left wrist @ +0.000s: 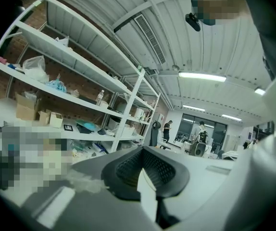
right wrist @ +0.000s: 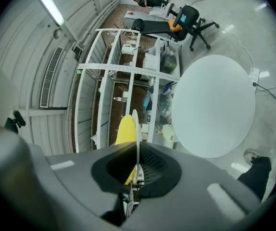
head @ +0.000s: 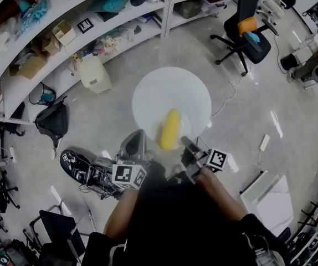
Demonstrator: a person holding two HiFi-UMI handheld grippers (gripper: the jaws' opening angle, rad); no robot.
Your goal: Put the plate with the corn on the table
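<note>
A yellow corn cob lies on a white plate, held over the near edge of the round white table. The plate is hard to tell from the table top. My left gripper is shut on the plate's left rim, and my right gripper is shut on its right rim. In the left gripper view the plate's thin white edge runs between the pads of the left gripper. The right gripper view has the plate edge-on in the right gripper, the corn beside it and the table beyond.
White shelving full of boxes curves along the upper left. A white canister and a black bag stand on the floor left of the table. An office chair is at the upper right, and a cable with a power strip lies to the right.
</note>
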